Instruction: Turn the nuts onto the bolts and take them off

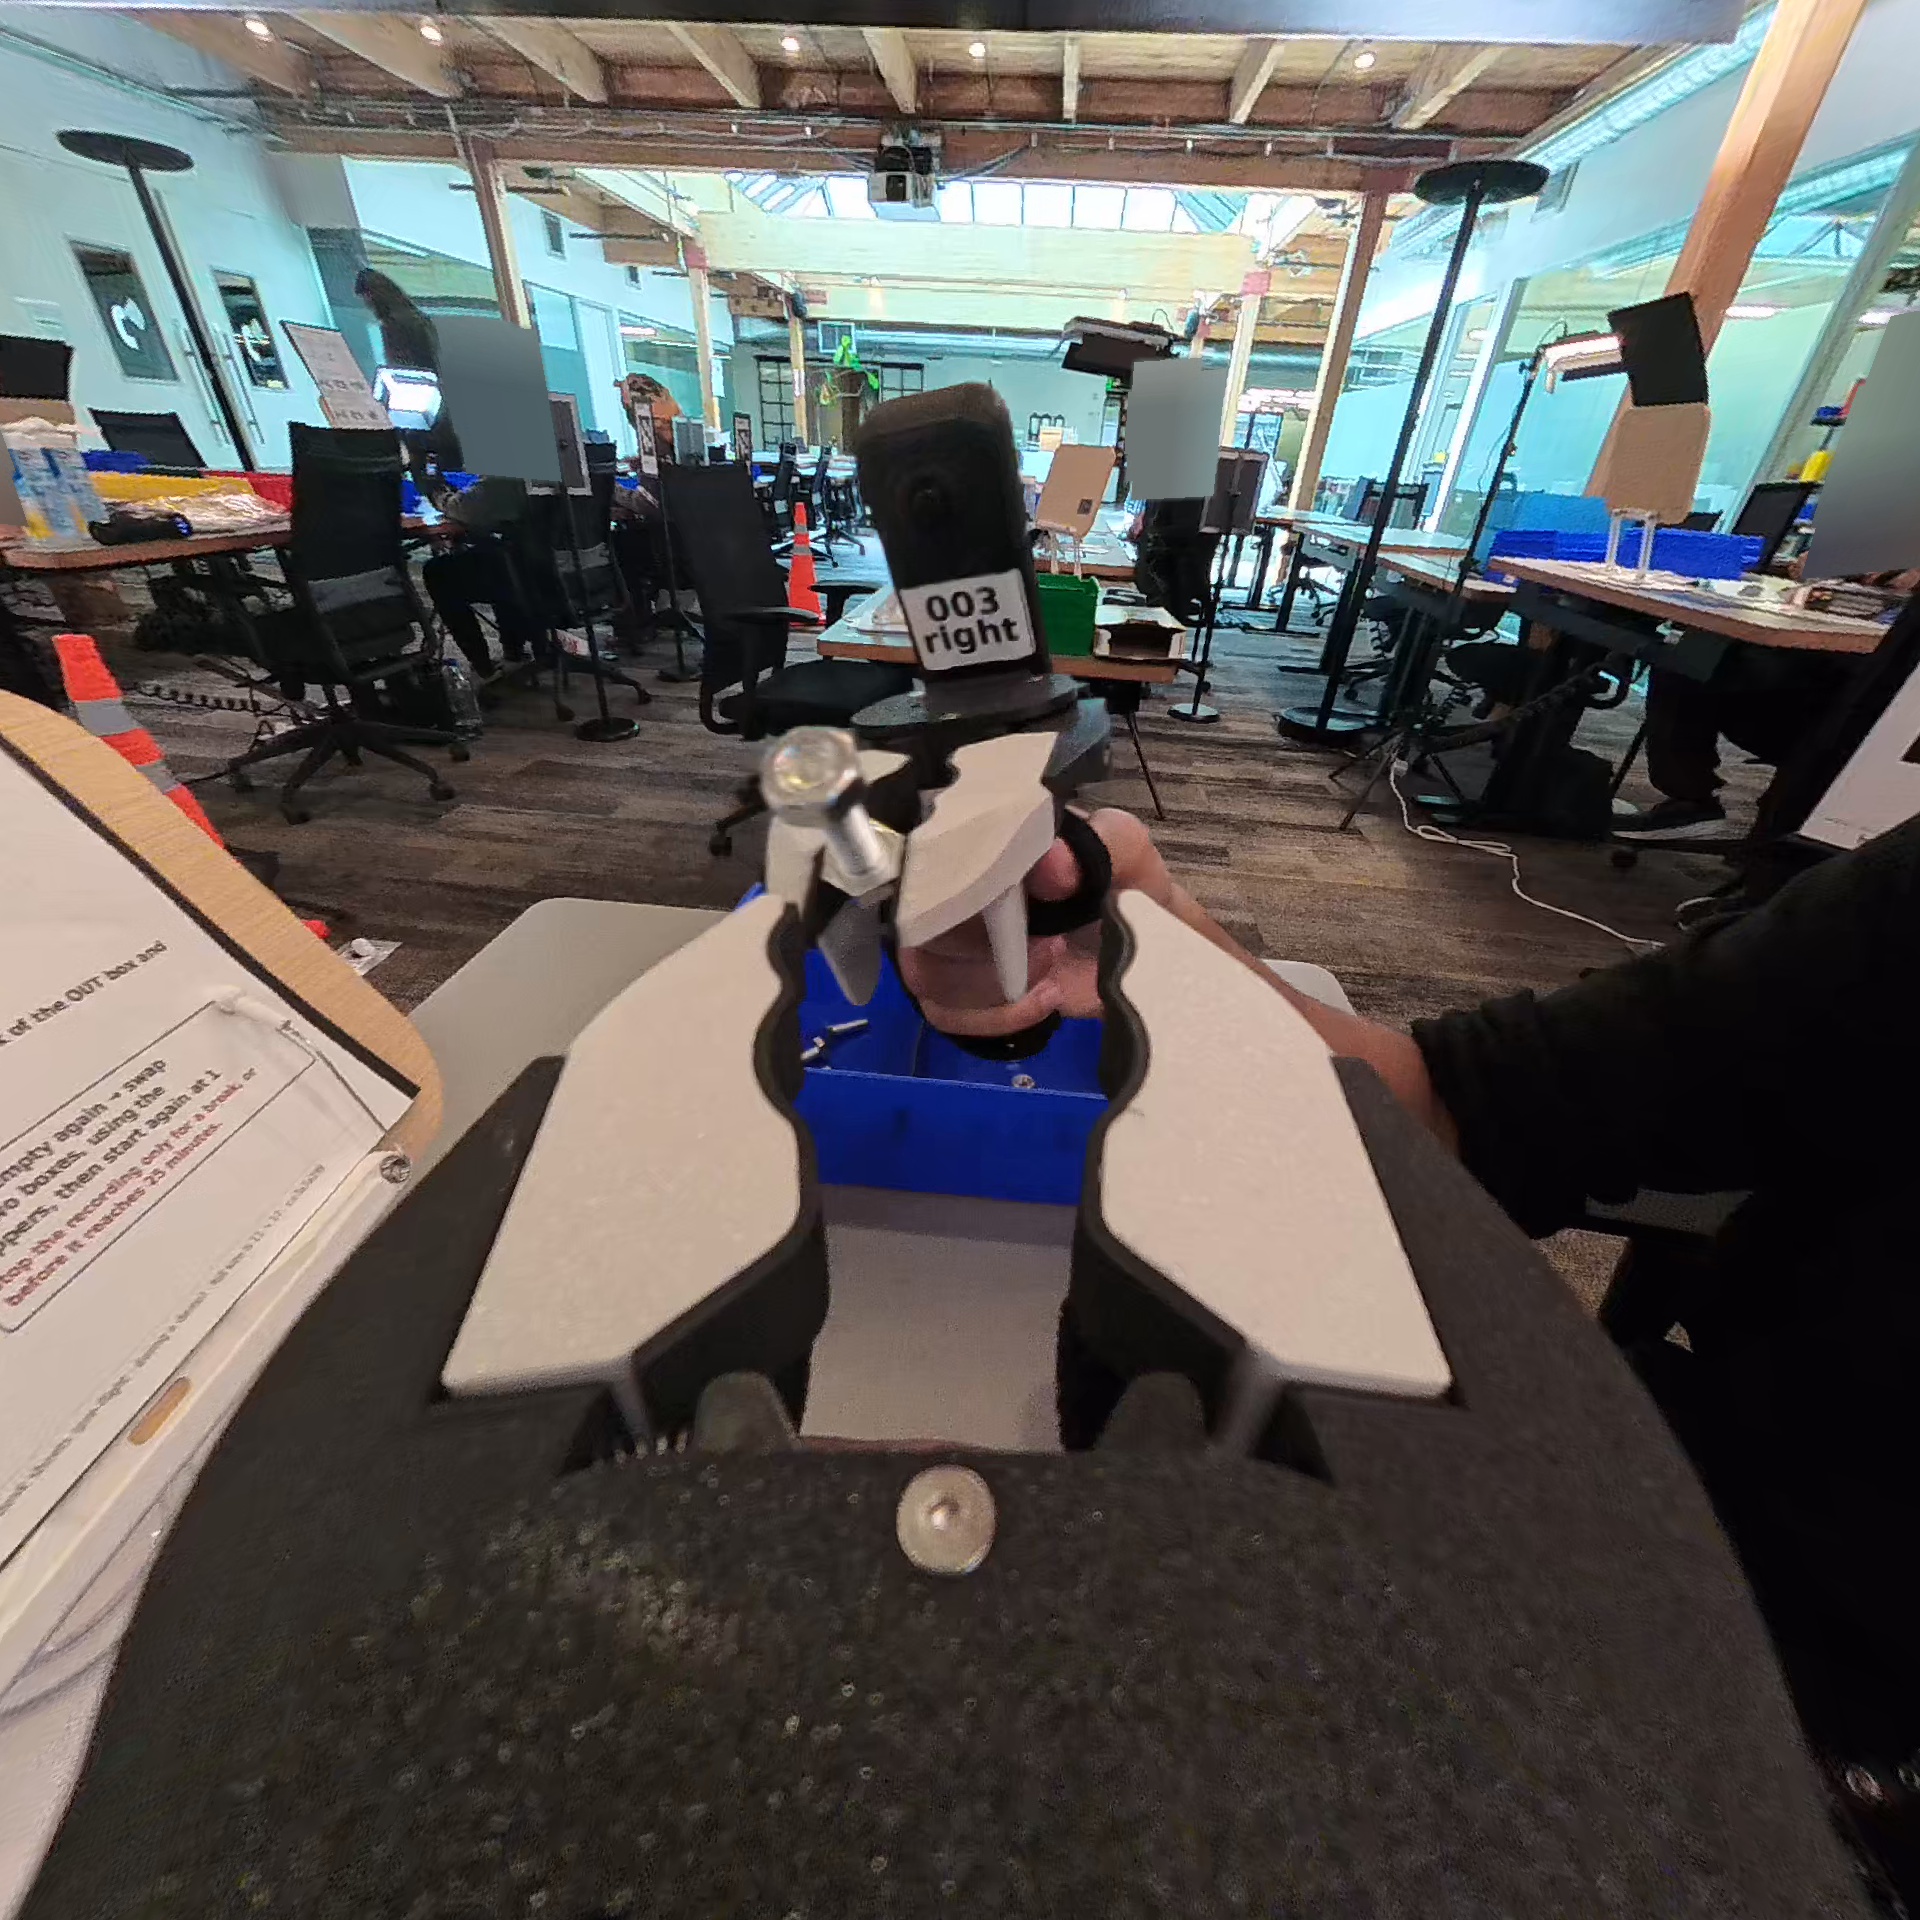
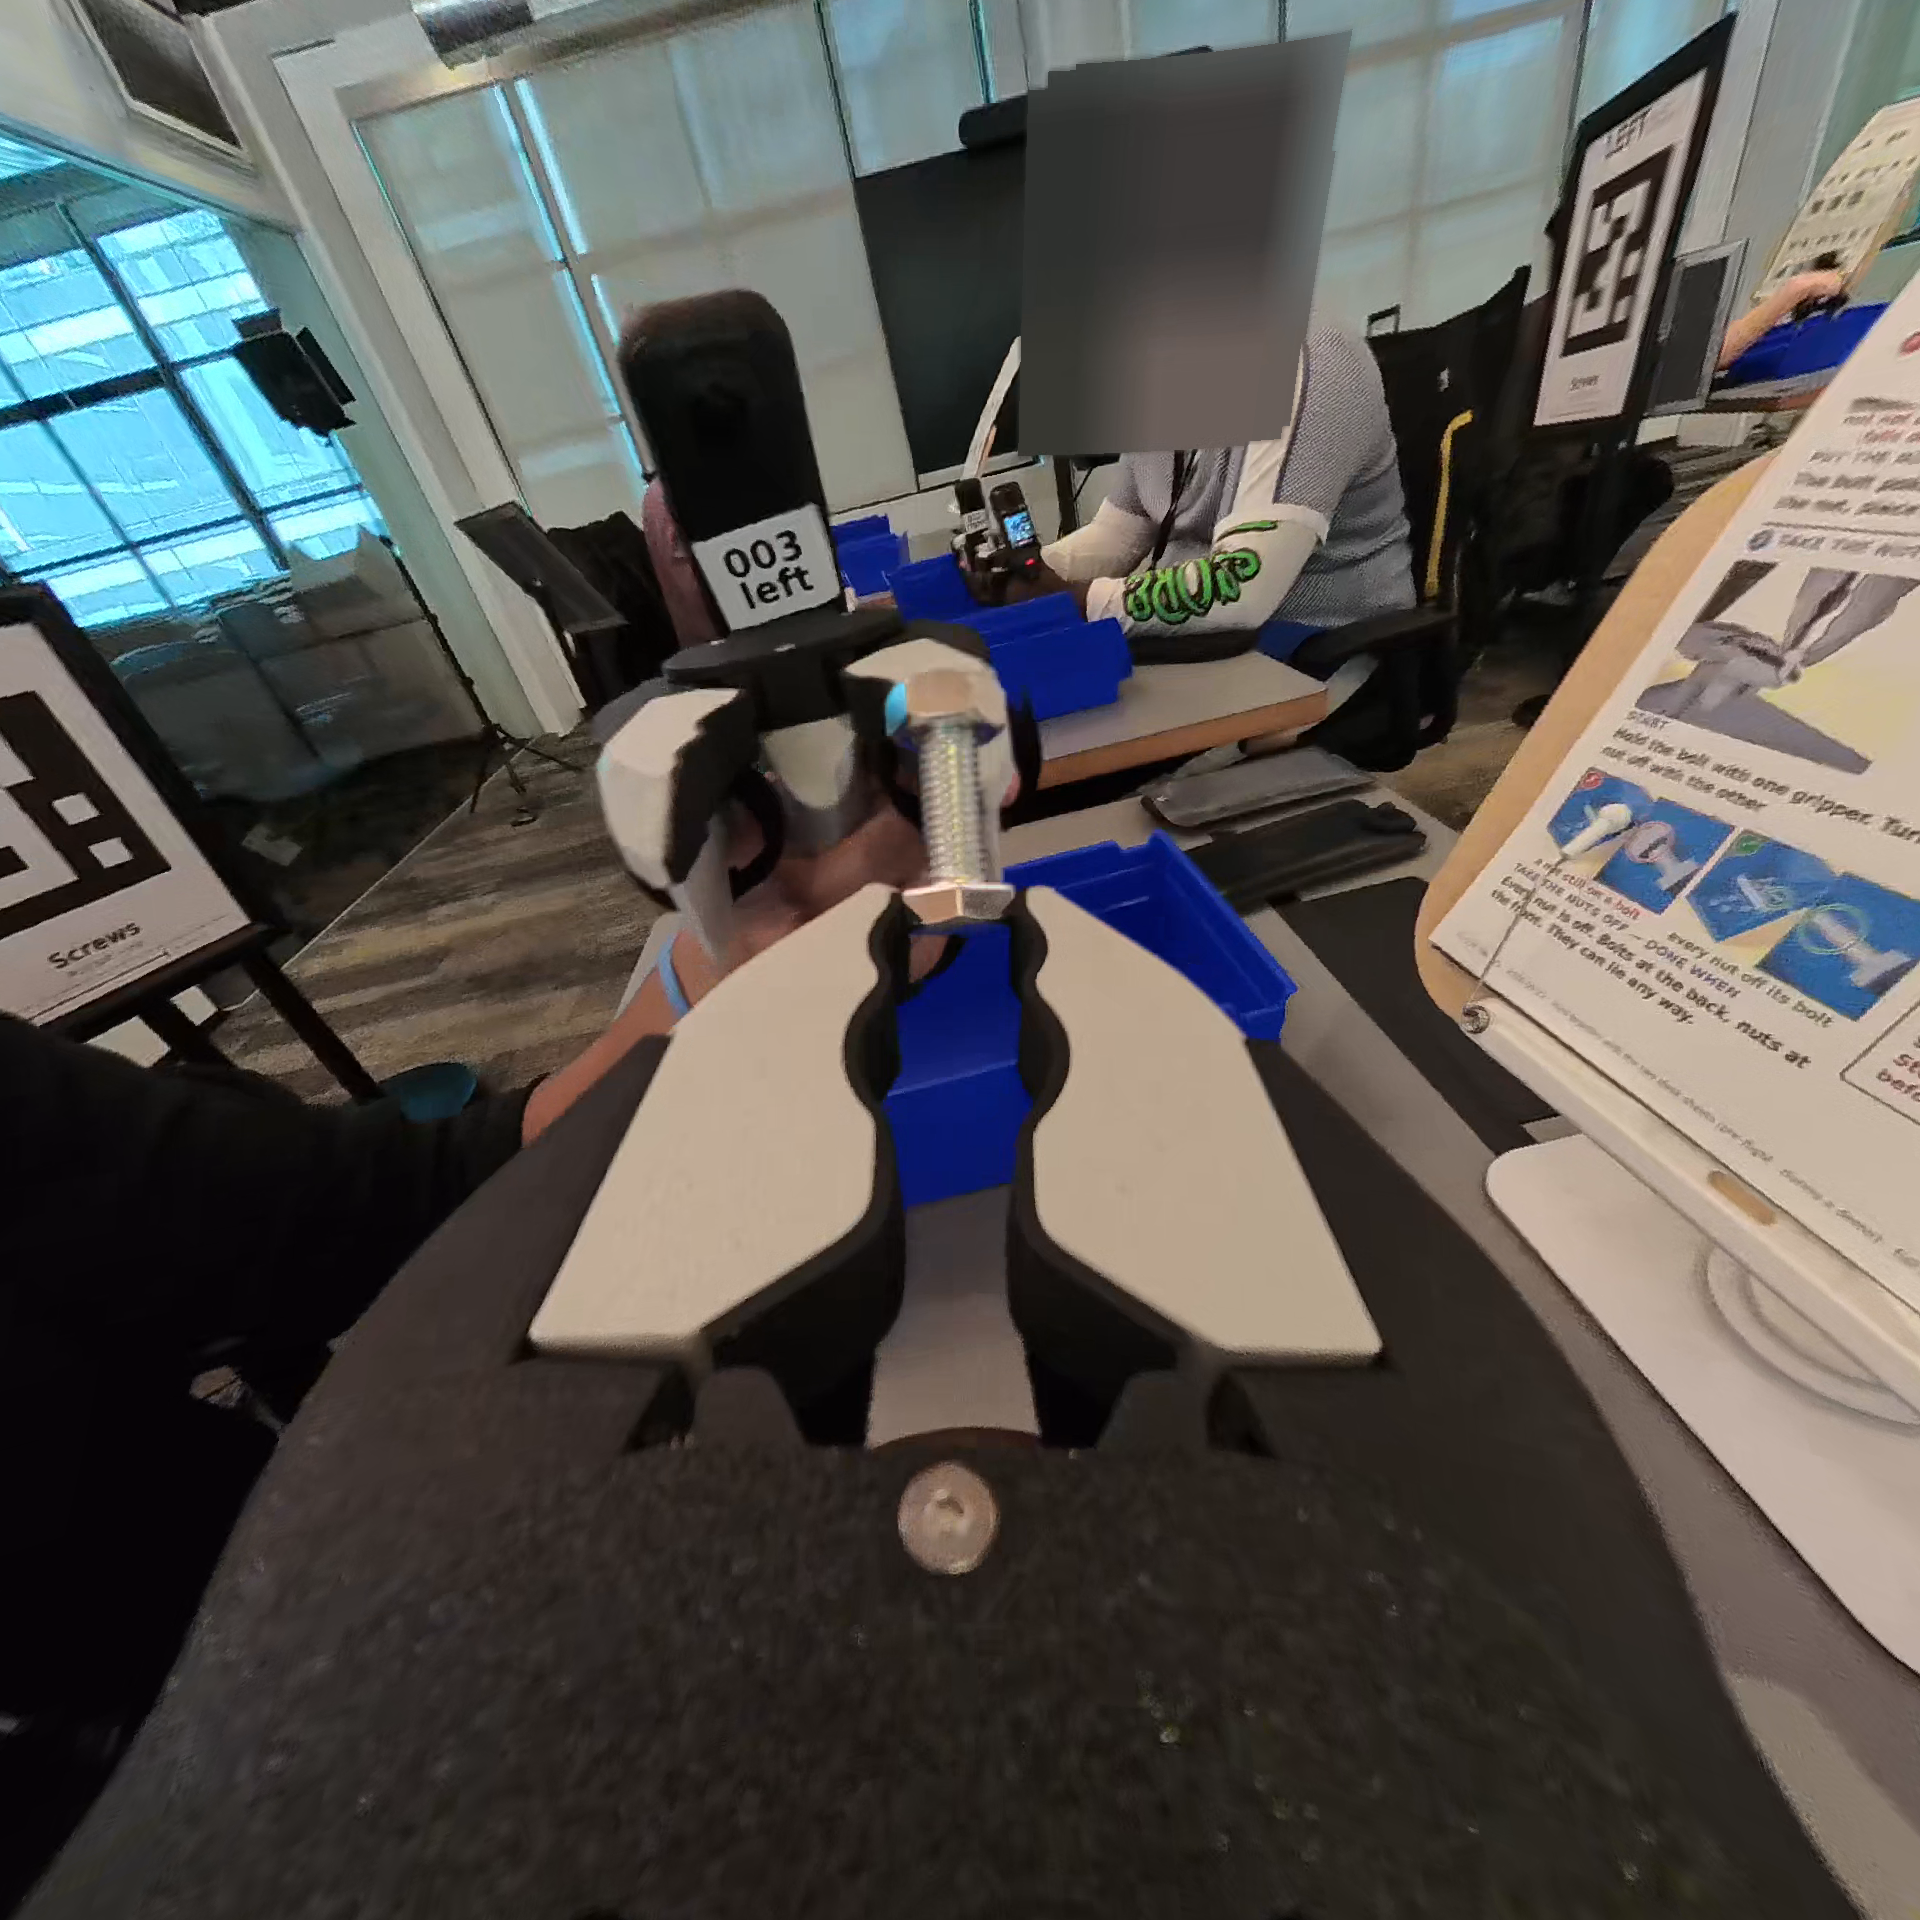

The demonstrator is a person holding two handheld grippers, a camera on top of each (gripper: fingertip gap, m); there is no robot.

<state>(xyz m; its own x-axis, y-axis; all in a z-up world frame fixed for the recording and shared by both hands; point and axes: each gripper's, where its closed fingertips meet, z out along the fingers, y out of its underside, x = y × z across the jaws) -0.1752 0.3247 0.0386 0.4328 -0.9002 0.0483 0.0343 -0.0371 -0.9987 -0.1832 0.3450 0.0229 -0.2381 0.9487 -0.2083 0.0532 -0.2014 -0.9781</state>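
The left gripper has its white-padded jaws well apart, with nothing between them. Through the gap the left wrist view shows a blue plastic bin standing on the grey table. A few small silver parts lie on the bin's floor, too small to tell apart.

The right gripper faces it from 12 o'clock, carried by a person's hand in a black sleeve. Its jaws are pressed together on a silver hexagonal nut, pinched at the very tips. The nut sits on the end of a silver threaded steel bolt. In the right wrist view the bolt stands almost upright from the nut towards 12 o'clock, with bare thread showing between the nut and the hexagonal head. In the left wrist view the head lies at about 11 o'clock from the left gripper's tips, above and beyond them and apart from them. Bolt and nut are held in the air above the bin.

A printed instruction sheet on a light wooden board leans on a white stand at 3 o'clock in the right wrist view. Another person sits at a farther table at about 1 o'clock, with more blue bins there.
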